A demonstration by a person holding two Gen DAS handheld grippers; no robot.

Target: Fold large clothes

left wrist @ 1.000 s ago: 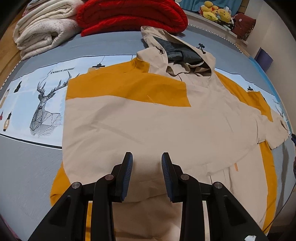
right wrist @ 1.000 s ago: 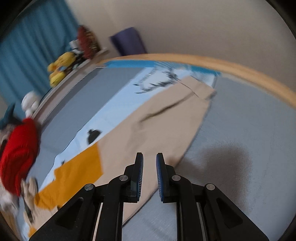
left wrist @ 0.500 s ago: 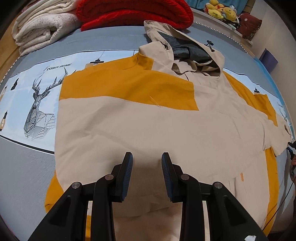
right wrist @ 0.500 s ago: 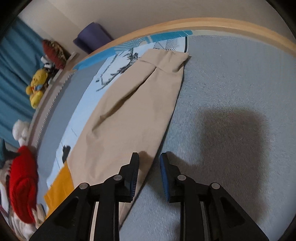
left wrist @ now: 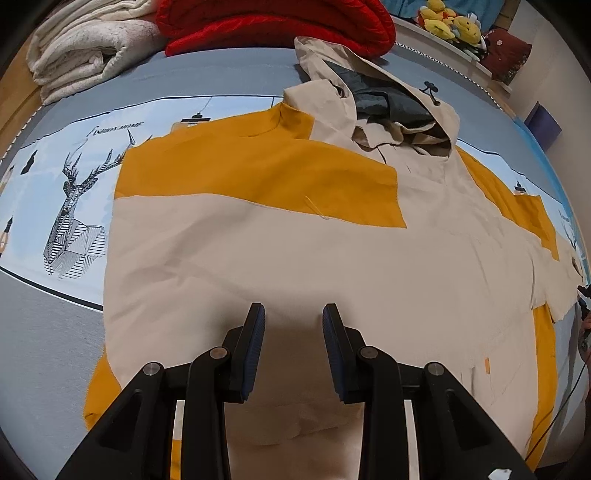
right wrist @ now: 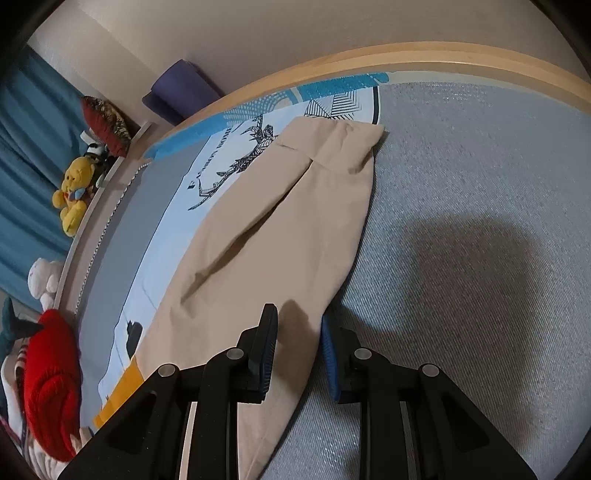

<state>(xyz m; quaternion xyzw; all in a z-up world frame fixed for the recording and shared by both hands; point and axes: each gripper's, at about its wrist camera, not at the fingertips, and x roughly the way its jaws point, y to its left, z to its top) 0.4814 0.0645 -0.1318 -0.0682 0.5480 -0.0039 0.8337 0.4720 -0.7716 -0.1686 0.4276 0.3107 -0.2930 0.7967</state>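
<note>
A beige and mustard hooded jacket [left wrist: 280,251] lies flat on the bed, hood [left wrist: 391,96] at the far side, one sleeve folded across its body. My left gripper [left wrist: 293,325] is open and empty, just above the beige fabric near the lower hem. In the right wrist view the jacket's other sleeve [right wrist: 280,236] stretches out flat toward its cuff [right wrist: 343,147]. My right gripper [right wrist: 299,332] is open, its jaws straddling the sleeve's right edge, close to the cloth.
The grey bedspread [right wrist: 461,258] has a pale blue band with a deer print [left wrist: 74,206]. A red blanket [left wrist: 273,18] and white blankets [left wrist: 81,48] are stacked at the head. Plush toys [right wrist: 74,192] sit on a ledge. The wooden bed edge [right wrist: 443,59] runs beyond the cuff.
My right gripper has opened wider and moved along the sleeve toward the cuff, now straddling its edge. My left gripper has shifted slightly closer over the jacket body.
</note>
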